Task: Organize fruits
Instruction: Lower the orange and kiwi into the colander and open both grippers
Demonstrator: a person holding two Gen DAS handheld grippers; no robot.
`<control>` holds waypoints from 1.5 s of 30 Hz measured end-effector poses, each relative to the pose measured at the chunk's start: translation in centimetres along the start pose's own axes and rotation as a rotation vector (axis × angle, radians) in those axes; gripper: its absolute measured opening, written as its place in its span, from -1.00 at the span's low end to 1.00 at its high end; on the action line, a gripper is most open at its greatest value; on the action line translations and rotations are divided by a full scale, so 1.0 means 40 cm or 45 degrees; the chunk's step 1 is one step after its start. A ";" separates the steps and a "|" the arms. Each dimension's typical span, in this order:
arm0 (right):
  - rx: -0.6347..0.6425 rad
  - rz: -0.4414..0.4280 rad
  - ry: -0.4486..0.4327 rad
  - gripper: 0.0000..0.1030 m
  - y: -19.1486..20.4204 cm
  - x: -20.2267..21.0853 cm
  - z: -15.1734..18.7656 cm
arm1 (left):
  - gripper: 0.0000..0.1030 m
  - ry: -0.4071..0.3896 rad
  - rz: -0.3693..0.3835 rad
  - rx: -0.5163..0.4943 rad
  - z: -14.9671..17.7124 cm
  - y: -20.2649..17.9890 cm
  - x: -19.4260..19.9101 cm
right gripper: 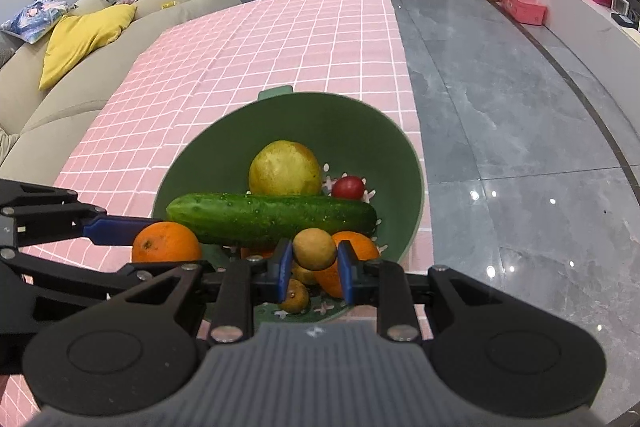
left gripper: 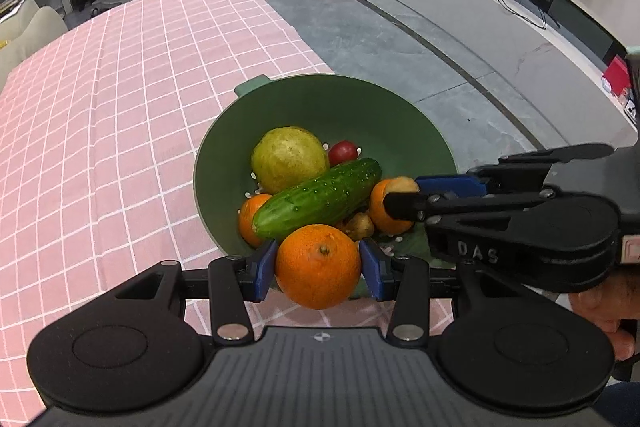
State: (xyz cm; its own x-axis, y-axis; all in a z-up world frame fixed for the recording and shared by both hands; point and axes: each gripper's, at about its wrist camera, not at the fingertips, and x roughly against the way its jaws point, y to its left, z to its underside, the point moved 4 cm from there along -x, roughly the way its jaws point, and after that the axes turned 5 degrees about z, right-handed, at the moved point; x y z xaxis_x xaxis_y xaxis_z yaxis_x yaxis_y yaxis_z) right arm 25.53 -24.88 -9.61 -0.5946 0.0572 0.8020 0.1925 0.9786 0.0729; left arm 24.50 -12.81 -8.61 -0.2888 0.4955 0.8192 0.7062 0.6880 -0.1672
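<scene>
An orange (left gripper: 318, 266) sits clamped between the blue pads of the left gripper (left gripper: 319, 267), at the near rim of the green bowl (left gripper: 360, 99); in the right wrist view the same orange (right gripper: 166, 242) shows at the bowl's left edge with the left gripper's blue finger behind it. The right gripper (right gripper: 314, 267) is clenched on a small brownish-yellow round fruit (right gripper: 314, 249), held just above the other fruit at the near side of the bowl (right gripper: 320, 115). From the left wrist view, the right gripper (left gripper: 404, 195) reaches in from the right, and that small fruit (left gripper: 400, 184) peeks out at its tips.

In the bowl, a cucumber (left gripper: 318, 198) lies across the pile, resting against a large yellow-green pear-like fruit (left gripper: 289, 159) behind it. A small red tomato (left gripper: 342, 151) sits just right of that fruit. More oranges lie under and beside the cucumber: one at its left end (left gripper: 250, 217), one at the right (left gripper: 386, 213). Another small brownish fruit (right gripper: 295, 297) lies low in the bowl near the right gripper.

The bowl stands near the right edge of a table covered with a pink checked cloth (left gripper: 120, 99). Grey floor tiles (right gripper: 520, 147) spread to the right, and a beige sofa (right gripper: 60, 115) with a yellow cushion (right gripper: 84, 39) lies to the left.
</scene>
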 end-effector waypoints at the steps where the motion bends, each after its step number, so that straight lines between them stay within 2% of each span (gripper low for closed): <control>1: 0.003 0.001 0.011 -0.60 0.000 -0.010 0.000 | -0.02 0.003 -0.003 0.003 -0.002 0.003 -0.004; 5: 0.019 0.009 0.040 -0.59 0.002 -0.040 -0.005 | -0.02 0.027 -0.041 -0.012 -0.009 0.012 -0.028; 10: 0.036 0.023 0.030 -0.57 0.004 -0.061 -0.016 | -0.01 0.064 0.011 0.081 -0.014 0.044 -0.056; 13: 0.033 0.022 0.022 -0.58 0.005 -0.068 -0.020 | 0.06 0.056 0.011 0.122 -0.009 0.055 -0.056; 15: 0.011 0.014 0.020 -0.54 0.001 -0.069 -0.021 | 0.07 0.057 0.010 0.159 -0.009 0.059 -0.053; 16: -0.001 0.018 0.021 -0.43 -0.001 -0.069 -0.022 | 0.07 0.054 0.005 0.176 -0.013 0.060 -0.051; 21: -0.020 0.018 0.006 -0.31 -0.004 -0.056 -0.032 | 0.21 -0.001 -0.032 0.193 -0.028 0.056 -0.006; 26: -0.032 -0.004 -0.013 -0.12 -0.001 -0.030 -0.052 | 0.33 -0.009 -0.070 0.224 -0.043 0.054 0.040; 30: -0.027 -0.023 -0.036 -0.05 0.005 0.008 -0.071 | 0.42 -0.051 -0.082 0.273 -0.050 0.045 0.093; 35: -0.012 -0.041 -0.076 0.15 0.010 0.073 -0.078 | 0.54 -0.116 -0.112 0.315 -0.050 0.017 0.162; 38: -0.035 -0.049 -0.081 0.17 0.008 0.114 -0.069 | 0.56 -0.163 -0.166 0.323 -0.046 -0.014 0.200; 45: -0.041 -0.050 -0.083 0.19 0.001 0.203 -0.026 | 0.64 -0.200 -0.327 0.383 -0.013 -0.070 0.238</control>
State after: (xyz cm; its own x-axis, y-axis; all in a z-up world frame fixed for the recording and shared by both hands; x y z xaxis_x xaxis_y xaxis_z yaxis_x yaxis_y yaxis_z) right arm 21.54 -24.59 -2.49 -0.6518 0.0328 0.7577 0.1925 0.9735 0.1234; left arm 20.13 -10.30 -0.05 -0.5423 0.3466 0.7654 0.3849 0.9122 -0.1404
